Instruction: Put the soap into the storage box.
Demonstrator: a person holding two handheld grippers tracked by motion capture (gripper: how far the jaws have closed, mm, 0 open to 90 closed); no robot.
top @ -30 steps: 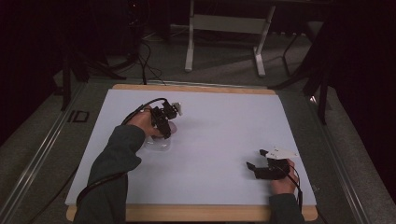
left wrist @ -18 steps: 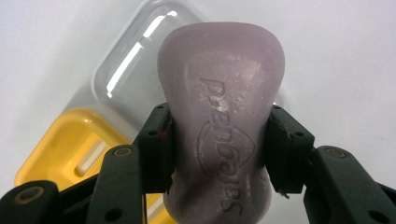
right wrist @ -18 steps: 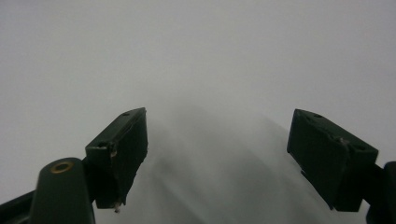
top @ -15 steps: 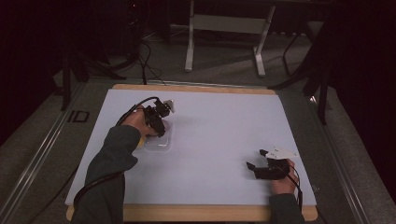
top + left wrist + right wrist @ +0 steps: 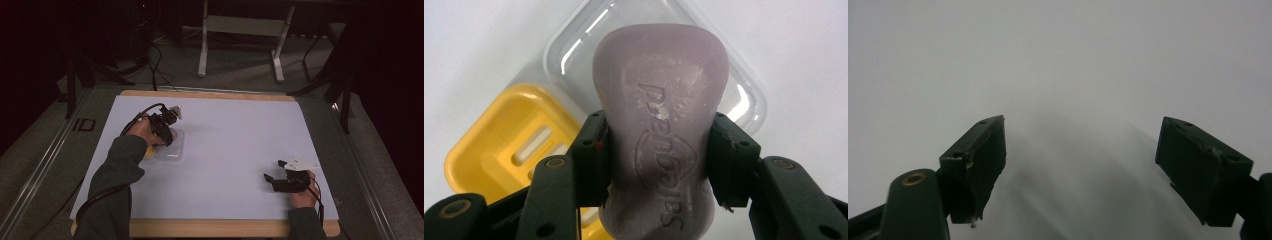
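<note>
A pale purple bar of soap [image 5: 660, 125] with an embossed brand mark is clamped between the two black pads of my left gripper [image 5: 659, 160]. Below it lie a clear plastic lid [image 5: 739, 95] and, to its left, a yellow soap dish [image 5: 509, 150] with slots in its floor. In the high view my left gripper [image 5: 164, 131] hovers over the clear lid [image 5: 172, 150] at the table's left, with the yellow dish [image 5: 149, 152] just showing beside the sleeve. My right gripper [image 5: 274, 174] rests near the front right, its jaws wide apart; in its own view my right gripper [image 5: 1080, 160] holds nothing.
A white sheet [image 5: 230, 145] covers the wooden table [image 5: 220, 227]. Cables trail from both grippers. Beyond the far edge stand the legs of a white frame [image 5: 240, 30] on a dark floor.
My left gripper has carried the soap a little leftward and toward the front, coming over the clear lid and the yellow dish. My right gripper has stayed where it was.
</note>
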